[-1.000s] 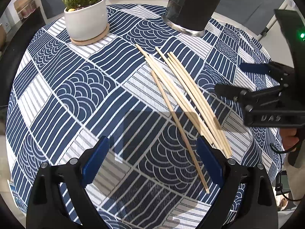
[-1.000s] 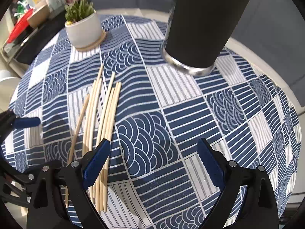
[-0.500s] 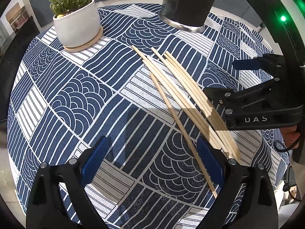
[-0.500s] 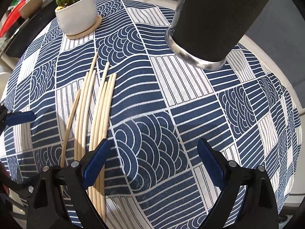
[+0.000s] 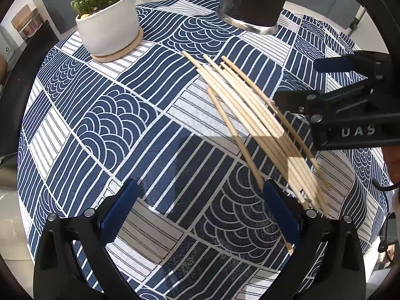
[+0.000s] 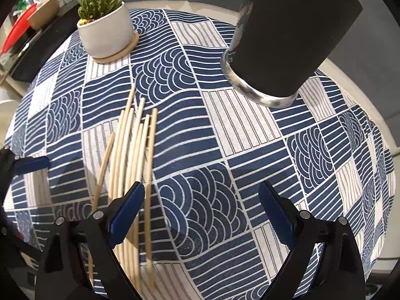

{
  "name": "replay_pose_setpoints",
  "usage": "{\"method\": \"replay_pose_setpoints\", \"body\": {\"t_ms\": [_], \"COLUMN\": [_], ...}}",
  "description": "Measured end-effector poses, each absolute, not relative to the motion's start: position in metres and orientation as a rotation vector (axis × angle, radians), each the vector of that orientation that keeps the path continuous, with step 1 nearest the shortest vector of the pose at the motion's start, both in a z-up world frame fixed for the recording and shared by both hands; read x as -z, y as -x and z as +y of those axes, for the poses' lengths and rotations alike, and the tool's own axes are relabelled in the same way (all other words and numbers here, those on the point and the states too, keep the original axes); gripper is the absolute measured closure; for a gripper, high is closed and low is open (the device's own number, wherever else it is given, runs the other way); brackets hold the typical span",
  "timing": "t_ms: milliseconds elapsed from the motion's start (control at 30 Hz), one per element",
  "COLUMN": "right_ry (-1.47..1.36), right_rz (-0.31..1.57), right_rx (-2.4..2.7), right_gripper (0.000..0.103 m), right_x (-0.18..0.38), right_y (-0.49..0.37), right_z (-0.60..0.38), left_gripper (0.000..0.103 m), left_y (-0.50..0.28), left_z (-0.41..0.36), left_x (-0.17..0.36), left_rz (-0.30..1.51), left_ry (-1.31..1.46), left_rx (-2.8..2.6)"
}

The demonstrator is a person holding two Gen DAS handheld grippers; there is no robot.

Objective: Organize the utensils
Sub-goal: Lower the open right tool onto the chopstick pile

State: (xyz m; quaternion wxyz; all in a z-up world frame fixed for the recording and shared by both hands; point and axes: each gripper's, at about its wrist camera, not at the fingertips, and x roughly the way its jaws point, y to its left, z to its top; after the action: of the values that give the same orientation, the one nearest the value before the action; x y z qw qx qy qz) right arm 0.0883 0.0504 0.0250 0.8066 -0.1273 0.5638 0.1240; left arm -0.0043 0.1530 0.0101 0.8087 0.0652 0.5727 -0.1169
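While we look along the left tool (image 5: 200,207), its jaws stand wide apart and hold nothing, and the wooden chopsticks (image 5: 252,115) lie in a loose fan on the patterned surface (image 5: 105,125) to the right, their near ends just beside its right finger, with the right tool (image 5: 322,82) hanging over them and the dark holder (image 5: 252,2) at the far edge. From the right tool's own view its jaws also gape empty, the chopsticks (image 6: 135,150) running under its left finger (image 6: 127,210); we judge them light, stiff and slippery, apt to roll or scatter, so we would pinch the bundle across its middle, where the sticks lie closest.
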Motion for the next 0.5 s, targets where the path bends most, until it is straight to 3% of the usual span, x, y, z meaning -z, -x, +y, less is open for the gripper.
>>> {"method": "replay_pose_setpoints", "body": {"t_ms": [500], "right_ry": [0.301], "right_rz": [1.251], "right_rx": [-0.256], "right_gripper": [0.014], "right_x": [-0.016], "right_y": [-0.091], "right_z": [0.071], "left_gripper": [0.006], "left_y": [0.002], "left_z": [0.172], "left_x": [-0.010], "left_rz": [1.261], "left_ry": [-0.127], "left_rx": [0.215]}}
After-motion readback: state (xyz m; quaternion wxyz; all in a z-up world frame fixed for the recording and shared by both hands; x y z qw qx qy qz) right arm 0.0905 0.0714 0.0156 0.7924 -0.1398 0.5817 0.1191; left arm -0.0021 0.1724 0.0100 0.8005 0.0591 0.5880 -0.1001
